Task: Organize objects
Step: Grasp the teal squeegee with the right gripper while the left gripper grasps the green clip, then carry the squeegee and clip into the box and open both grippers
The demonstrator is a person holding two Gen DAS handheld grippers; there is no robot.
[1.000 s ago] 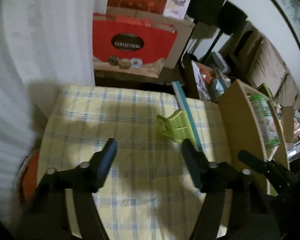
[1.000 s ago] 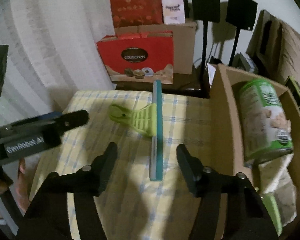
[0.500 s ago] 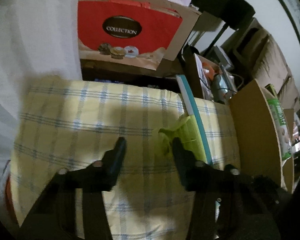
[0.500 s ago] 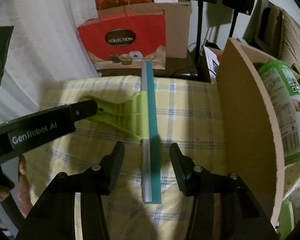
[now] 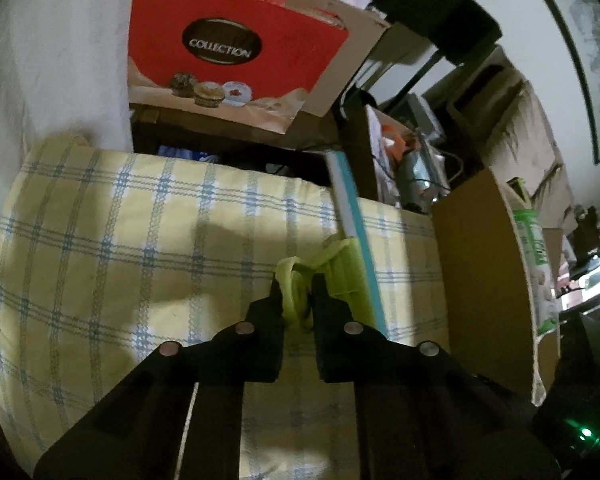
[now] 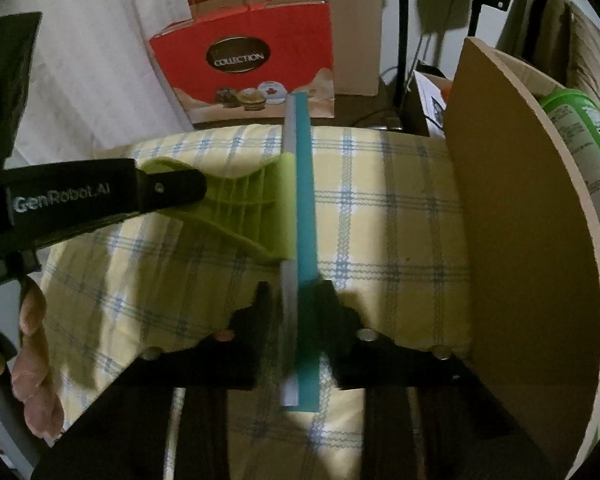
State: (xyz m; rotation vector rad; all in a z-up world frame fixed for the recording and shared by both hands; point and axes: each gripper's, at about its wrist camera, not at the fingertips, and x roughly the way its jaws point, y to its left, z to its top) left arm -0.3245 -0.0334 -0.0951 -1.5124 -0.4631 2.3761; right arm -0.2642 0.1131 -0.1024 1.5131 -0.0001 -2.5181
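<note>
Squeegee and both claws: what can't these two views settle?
- Squeegee blade underside: right view, it lies against the cloth.
- Its near end: left view, the left claw and its arms cover it.
- Handle tip: left view, black fingers hide the contact.
- Can label: right view, the shelf panel and the picture edge cut it.
- Right claw: almost wholly outside the left view.

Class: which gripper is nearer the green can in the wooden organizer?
Right. The right gripper clamps the squeegee's teal blade beside the organizer wall; the green can sits behind it. The left gripper grips the squeegee's handle, farther away.
</note>
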